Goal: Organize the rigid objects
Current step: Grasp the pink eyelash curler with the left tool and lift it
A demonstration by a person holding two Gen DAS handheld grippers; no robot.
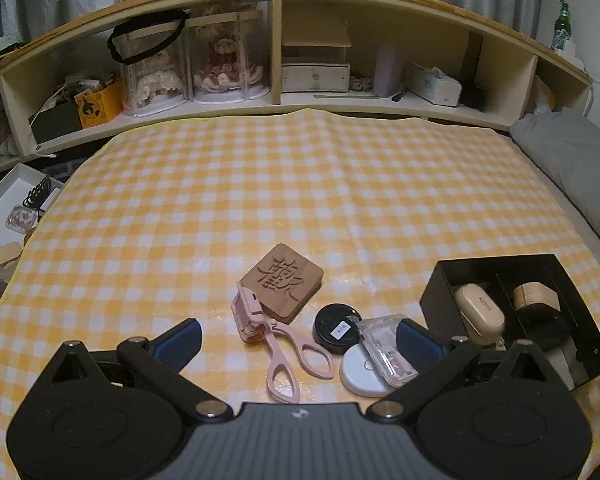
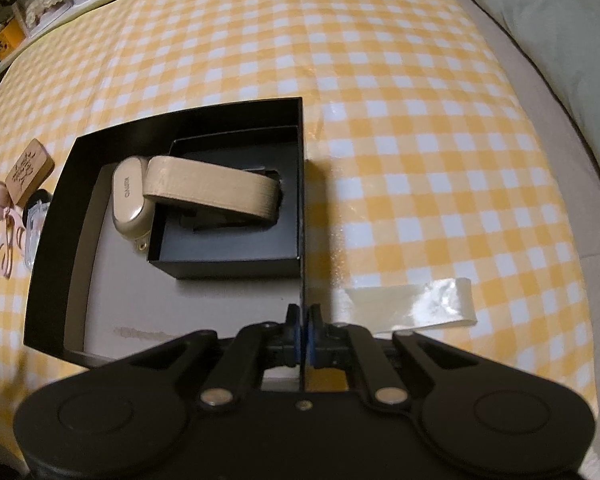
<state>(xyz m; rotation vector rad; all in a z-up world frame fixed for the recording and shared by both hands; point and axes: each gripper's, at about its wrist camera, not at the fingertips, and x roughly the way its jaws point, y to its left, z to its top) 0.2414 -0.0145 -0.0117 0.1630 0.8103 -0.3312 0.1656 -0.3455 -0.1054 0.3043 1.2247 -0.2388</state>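
Two grippers were in view above a bed covered with a yellow checked cloth (image 1: pixel 300 184). The left gripper (image 1: pixel 296 342) had its fingers spread wide apart, with nothing between them, and hovered over a cluster of loose items. Within that cluster, a pink eyelash curler (image 1: pixel 278 344) lay between the blue finger pads (image 1: pixel 180 344), its handles toward 6 o'clock. A carved wooden block (image 1: pixel 283 282) lay at 12 o'clock from the curler, touching its head. A round black tin (image 1: pixel 336 330) sat at 3 o'clock from the curler, and a clear plastic case (image 1: pixel 384 352) rested partly on a white round disc (image 1: pixel 362 376) just beside the tin. The right gripper (image 2: pixel 302 338) had its fingers closed on the right-hand wall of a black box (image 2: pixel 302 200), pinching that thin wall between the pads. Inside the box, a beige earbud case (image 2: pixel 129 196) stood in the left compartment, and a wooden oval box (image 2: pixel 216 192) leaned tilted across a smaller black tray (image 2: pixel 220 256), touching the earbud case. A strip of clear tape (image 2: pixel 412 304) lay on the cloth at 3 o'clock from the right gripper. A wooden shelf (image 1: pixel 276 48) ran along 12 o'clock in the left wrist view.
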